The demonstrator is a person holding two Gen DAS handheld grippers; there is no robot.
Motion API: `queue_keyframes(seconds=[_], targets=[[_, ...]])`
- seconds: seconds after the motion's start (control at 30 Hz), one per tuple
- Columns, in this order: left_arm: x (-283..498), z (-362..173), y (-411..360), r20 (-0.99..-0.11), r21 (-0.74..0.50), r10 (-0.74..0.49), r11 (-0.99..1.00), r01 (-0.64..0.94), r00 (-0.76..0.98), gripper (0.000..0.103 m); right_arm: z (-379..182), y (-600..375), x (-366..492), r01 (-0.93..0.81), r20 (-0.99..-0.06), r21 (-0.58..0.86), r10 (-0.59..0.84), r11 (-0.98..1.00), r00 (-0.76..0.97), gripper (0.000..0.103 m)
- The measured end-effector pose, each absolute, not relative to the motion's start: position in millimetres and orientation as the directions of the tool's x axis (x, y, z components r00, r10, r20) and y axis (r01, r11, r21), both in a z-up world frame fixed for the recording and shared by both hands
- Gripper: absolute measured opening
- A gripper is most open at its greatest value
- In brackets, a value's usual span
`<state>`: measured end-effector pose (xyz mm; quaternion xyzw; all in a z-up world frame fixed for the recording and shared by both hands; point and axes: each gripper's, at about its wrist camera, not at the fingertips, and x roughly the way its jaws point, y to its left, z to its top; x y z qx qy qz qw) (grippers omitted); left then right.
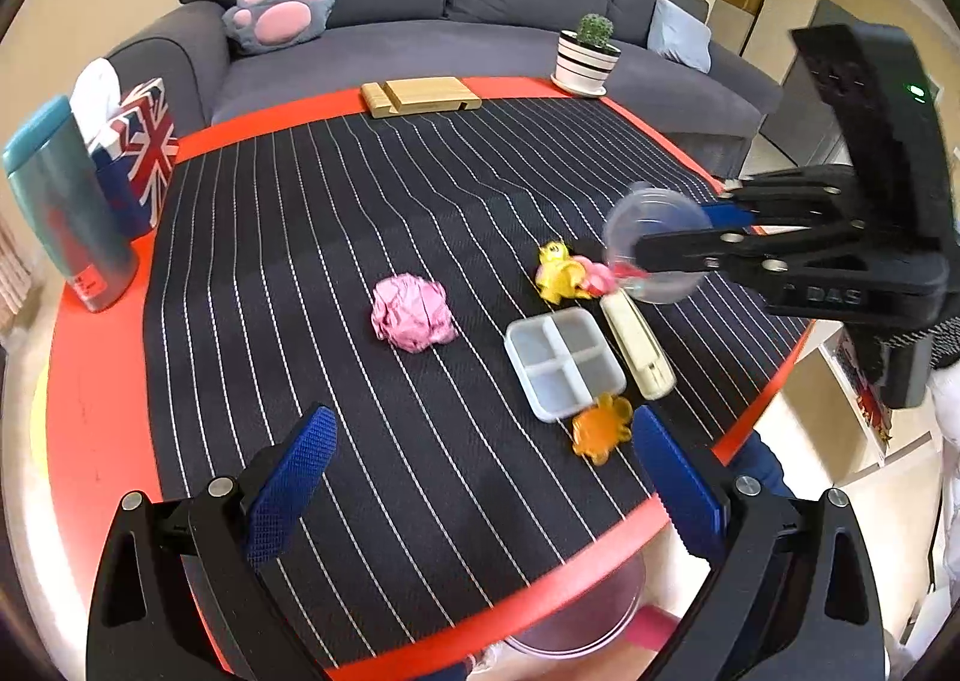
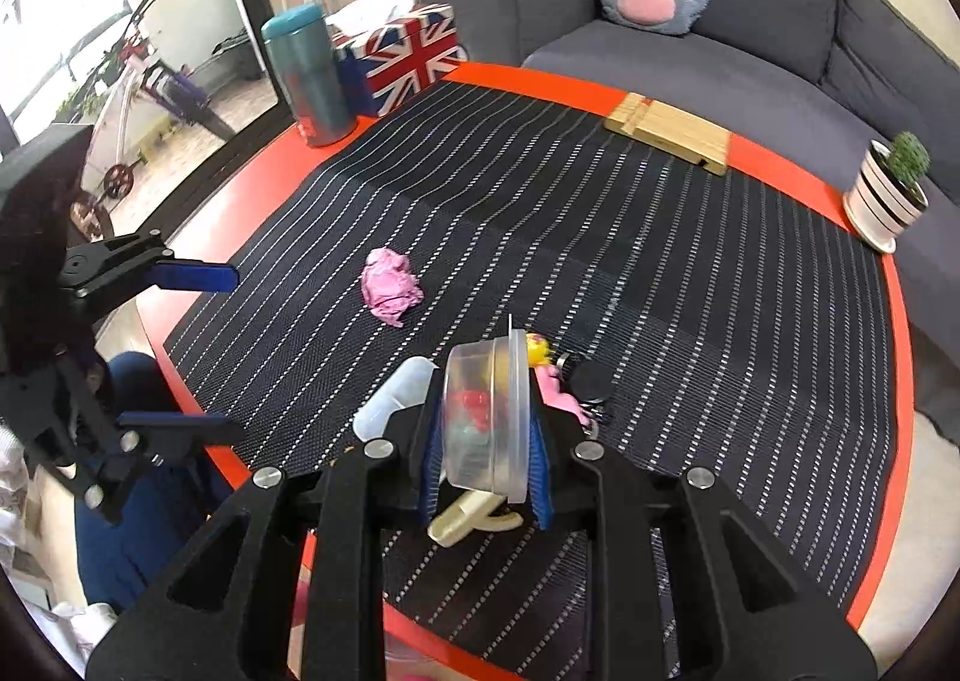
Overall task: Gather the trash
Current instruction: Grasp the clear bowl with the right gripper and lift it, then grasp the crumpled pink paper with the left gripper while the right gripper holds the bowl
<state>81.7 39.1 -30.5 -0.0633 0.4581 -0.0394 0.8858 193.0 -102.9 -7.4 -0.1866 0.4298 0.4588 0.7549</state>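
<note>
- Right gripper [image 2: 485, 459] is clamped on a clear plastic cup [image 2: 486, 423]; blue pads press its two sides, and the cup lies sideways between them, held off the table.
- In the left wrist view the same cup [image 1: 654, 243] sits in the right gripper [image 1: 690, 240] above the right part of the striped mat [image 1: 360, 261].
- Cup contents: something red and something pale; can't make out what.
- Left gripper [image 1: 480, 477] is spread wide and holds nothing, over the near edge of the red table [image 1: 90, 381].
- One pink crumpled paper ball [image 1: 411, 312] lies mid-mat, well apart from both claws, ahead of the left one.
- Near the mat's right edge: one yellow toy [image 1: 558, 273], one pink toy [image 1: 600, 276] touching it, one white four-compartment box [image 1: 564, 363], one cream stapler [image 1: 639, 348] just beside the box, one orange toy [image 1: 600, 429] at the box's near corner.
- Far edge: one wooden stand [image 1: 420, 96]; far-right corner: one potted cactus [image 1: 588, 54].
- Left edge: one teal tumbler [image 1: 66, 207], one Union Jack tissue box [image 1: 141, 147].
- Right wrist view: cup and claw hide most of the stapler, box and toys; a round black object [image 2: 591, 381] beside them is unclear.
- Clear round container [image 1: 576, 621] under the near table edge, mostly cut off.
</note>
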Motion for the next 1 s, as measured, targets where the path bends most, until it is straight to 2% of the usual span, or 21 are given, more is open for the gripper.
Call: queue_keyframes(seconds=[0.43, 0.93, 0.97, 1.0], targets=[[139, -40, 49, -0.863, -0.13, -0.105, 0.991, -0.016, 0.494, 0.095, -10, -143, 202, -0.815, -0.823, 0.109, 0.512, 0.569, 0.247, 0.023], [177, -78, 62, -0.924, -0.112, -0.051, 0.984, -0.138, 0.379, 0.094, -13, -158, 208, -0.8, -0.827, 0.114, 0.503, 0.589, 0.253, 0.023], [176, -79, 62, -0.924, -0.113, -0.051, 0.984, -0.141, 0.379, 0.093, -13, -158, 208, -0.8, -0.826, 0.114, 0.503, 0.589, 0.253, 0.023], [176, -79, 62, -0.924, -0.115, -0.052, 0.983, -0.145, 0.379, 0.087, -13, -158, 208, -0.8, -0.826, 0.114, 0.504, 0.589, 0.253, 0.023]])
